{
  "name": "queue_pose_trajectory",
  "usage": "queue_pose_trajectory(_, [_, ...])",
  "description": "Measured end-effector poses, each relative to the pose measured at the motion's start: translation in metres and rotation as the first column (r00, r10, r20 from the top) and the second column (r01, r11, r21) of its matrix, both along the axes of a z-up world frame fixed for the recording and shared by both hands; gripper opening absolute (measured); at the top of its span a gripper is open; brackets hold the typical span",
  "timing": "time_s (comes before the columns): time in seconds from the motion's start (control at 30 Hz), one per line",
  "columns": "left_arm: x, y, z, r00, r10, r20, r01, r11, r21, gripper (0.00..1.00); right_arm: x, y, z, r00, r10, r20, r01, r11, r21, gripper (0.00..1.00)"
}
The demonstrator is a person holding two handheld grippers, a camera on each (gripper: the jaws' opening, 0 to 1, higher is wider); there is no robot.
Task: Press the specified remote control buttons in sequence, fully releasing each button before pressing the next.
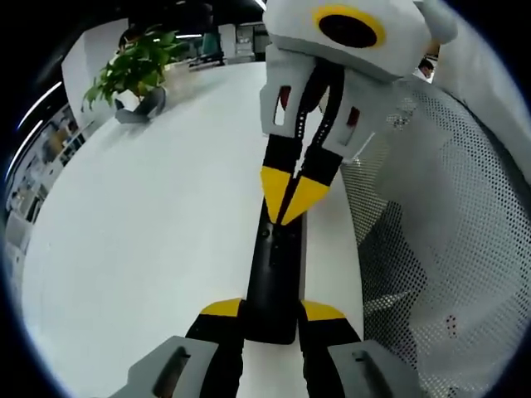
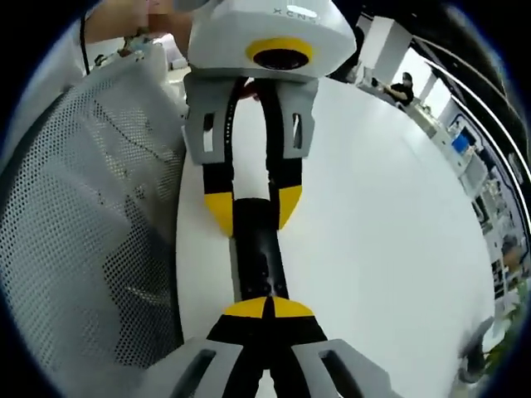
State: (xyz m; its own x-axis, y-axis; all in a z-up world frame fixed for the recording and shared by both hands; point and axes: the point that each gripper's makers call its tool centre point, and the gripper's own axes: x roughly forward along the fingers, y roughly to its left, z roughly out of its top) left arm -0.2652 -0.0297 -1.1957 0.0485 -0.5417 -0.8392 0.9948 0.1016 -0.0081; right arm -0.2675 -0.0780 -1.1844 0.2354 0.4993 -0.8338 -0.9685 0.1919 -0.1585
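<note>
Black remote control (image 1: 274,274) lies lengthwise on the white table (image 1: 158,240), close to the table edge that runs along a perforated white mesh chair back (image 1: 440,215). In the left gripper view, the left gripper (image 1: 272,319) clamps the near end of the remote, one yellow pad on each long side. The right gripper (image 1: 292,201) comes in from the top of that view with its yellow tips pinched together into a point, resting on or just above the remote's far half; actual contact cannot be told. In the right gripper view, the right gripper (image 2: 268,308) shows clenched tips meeting over the remote (image 2: 259,253), while the left gripper (image 2: 253,207) straddles the opposite end. Buttons are barely legible on the dark surface, so the targeted button cannot be told. Potted plant (image 1: 137,70) sits at the far corner of the table. Risks: the closed tips are wide enough to hit neighbouring buttons; a push off-centre could tip the remote in the left grip or slide it toward the nearby edge; an incomplete lift would break the full-release requirement.
</note>
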Motion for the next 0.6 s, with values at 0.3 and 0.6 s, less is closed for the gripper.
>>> queue_pose_trajectory(0.3, [0.0, 0.0, 0.0, 1.0, 0.008, -0.004, -0.008, 1.0, -0.005, 0.25, -0.001, 0.002, 0.002, 0.997, -0.042, -0.059, 0.043, 0.999, 0.011, 0.0])
queue_pose_trajectory(0.6, [0.0, 0.0, 0.001, 1.0, 0.02, -0.005, -0.02, 1.0, -0.014, 0.25, -0.015, 0.009, 0.0, 0.995, 0.079, -0.065, -0.082, 0.996, -0.041, 0.0])
